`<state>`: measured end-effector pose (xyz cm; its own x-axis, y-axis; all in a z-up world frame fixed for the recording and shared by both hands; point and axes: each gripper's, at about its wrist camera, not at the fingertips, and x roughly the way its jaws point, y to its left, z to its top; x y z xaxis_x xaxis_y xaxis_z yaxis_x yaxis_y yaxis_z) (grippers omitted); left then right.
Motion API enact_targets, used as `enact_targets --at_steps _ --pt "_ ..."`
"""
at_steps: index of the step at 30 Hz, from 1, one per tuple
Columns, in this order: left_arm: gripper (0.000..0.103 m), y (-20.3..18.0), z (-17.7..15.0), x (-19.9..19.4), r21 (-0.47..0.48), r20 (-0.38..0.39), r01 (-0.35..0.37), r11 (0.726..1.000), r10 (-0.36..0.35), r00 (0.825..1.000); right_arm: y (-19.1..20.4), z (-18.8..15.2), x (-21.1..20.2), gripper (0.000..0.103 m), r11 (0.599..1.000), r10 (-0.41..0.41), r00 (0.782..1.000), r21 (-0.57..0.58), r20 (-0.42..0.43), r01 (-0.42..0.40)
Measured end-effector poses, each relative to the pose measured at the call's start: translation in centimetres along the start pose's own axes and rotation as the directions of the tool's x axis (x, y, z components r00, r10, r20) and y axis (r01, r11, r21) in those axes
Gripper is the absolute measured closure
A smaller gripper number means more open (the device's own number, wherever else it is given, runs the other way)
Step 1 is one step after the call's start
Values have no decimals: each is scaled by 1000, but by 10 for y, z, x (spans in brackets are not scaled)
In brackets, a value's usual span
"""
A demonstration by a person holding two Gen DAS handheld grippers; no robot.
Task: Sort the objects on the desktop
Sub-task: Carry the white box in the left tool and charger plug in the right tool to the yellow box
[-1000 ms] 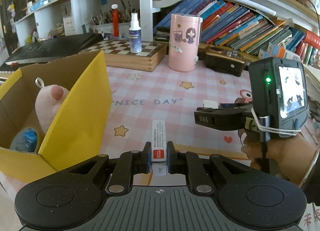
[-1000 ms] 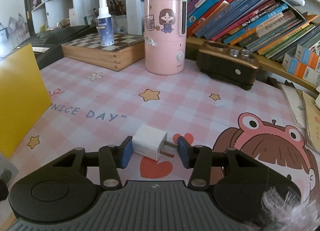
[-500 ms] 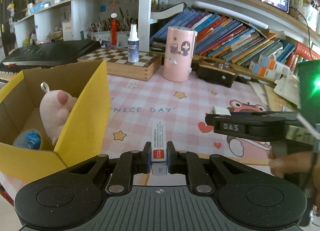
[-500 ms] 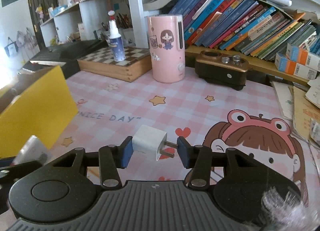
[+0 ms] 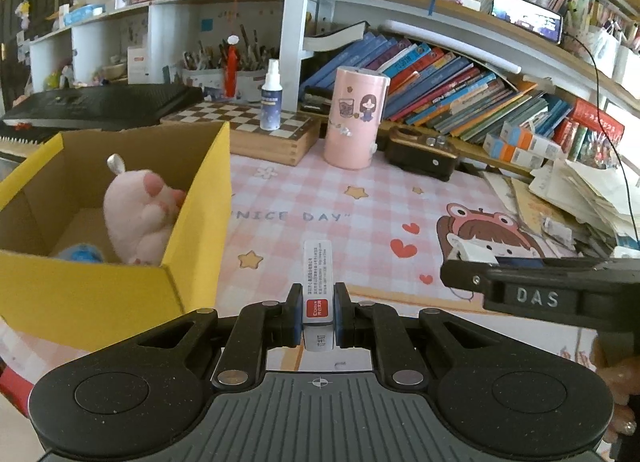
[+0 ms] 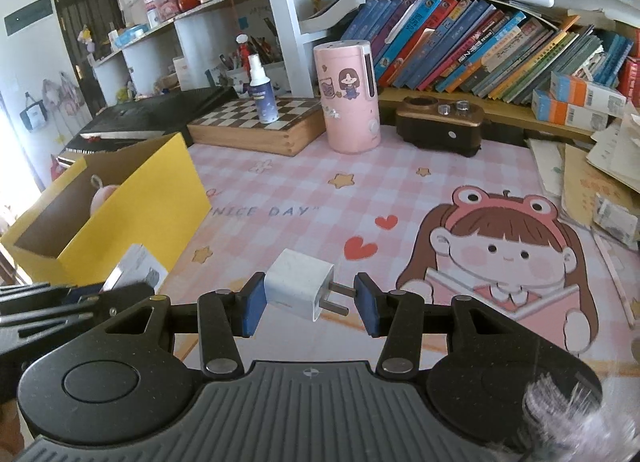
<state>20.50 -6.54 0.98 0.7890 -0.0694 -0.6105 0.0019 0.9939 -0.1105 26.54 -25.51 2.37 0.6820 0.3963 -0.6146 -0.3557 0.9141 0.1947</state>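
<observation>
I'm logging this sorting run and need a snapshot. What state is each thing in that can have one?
Left gripper: shut on a small white staple box with red label.
Right gripper: shut on a white plug-in charger cube, prongs toward the right pad.
Yellow cardboard box: open, holding a pink plush toy.
White spray bottle: upright on the chessboard case.

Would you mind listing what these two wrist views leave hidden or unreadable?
- Blue object in the yellow cardboard box, left wrist view: mostly hidden by the box wall and the pink plush toy.
- Small print on the white box in the left gripper: too small to read.
- Right gripper, left wrist view: seen side-on, cut off by the right edge.
</observation>
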Motion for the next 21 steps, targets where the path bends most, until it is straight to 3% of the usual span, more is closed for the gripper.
enact_targets --at_steps 21 --pt "90 58 -48 -61 -20 -25 77 997 -77 997 94 -61 -50 58 998 -44 998 -41 -52 42"
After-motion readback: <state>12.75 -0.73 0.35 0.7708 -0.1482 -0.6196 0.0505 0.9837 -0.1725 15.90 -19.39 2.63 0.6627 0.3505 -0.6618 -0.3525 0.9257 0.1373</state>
